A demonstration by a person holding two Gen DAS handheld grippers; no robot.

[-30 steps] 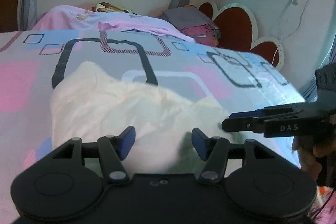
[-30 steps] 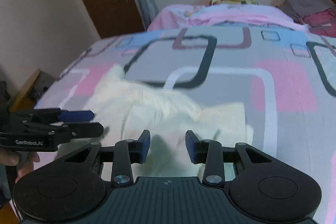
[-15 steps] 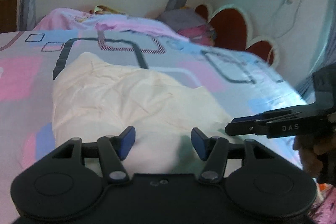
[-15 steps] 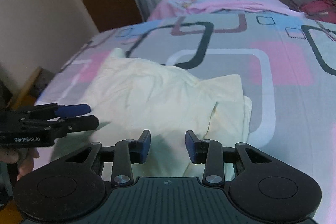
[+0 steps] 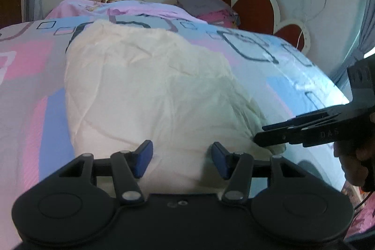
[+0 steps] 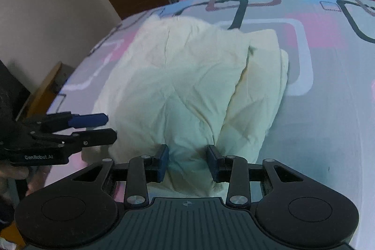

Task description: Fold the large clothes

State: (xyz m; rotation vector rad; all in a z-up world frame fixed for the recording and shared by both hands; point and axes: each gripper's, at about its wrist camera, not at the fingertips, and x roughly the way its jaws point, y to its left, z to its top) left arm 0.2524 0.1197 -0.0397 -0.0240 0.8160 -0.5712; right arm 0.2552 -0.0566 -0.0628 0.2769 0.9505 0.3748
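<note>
Both sets of jaws stand spread, pinching nothing. The left gripper (image 5: 181, 157) and the right gripper (image 6: 187, 162) hover at the near edge of the cream garment (image 6: 187, 86), which lies rumpled and partly folded over itself on the bed (image 6: 328, 109), atop the patterned pink, grey and blue bedsheet (image 5: 28, 90). Pink bedding (image 5: 131, 9) is heaped toward the window.

Left gripper (image 5: 181, 157) at lower centre of its own view, blue-padded fingers (image 5: 144, 157) spread wide apart. Right gripper (image 6: 187, 162) at lower centre of its view, jaws parted too. Bare hand (image 5: 356, 162) at right edge, gripping the handle.
</note>
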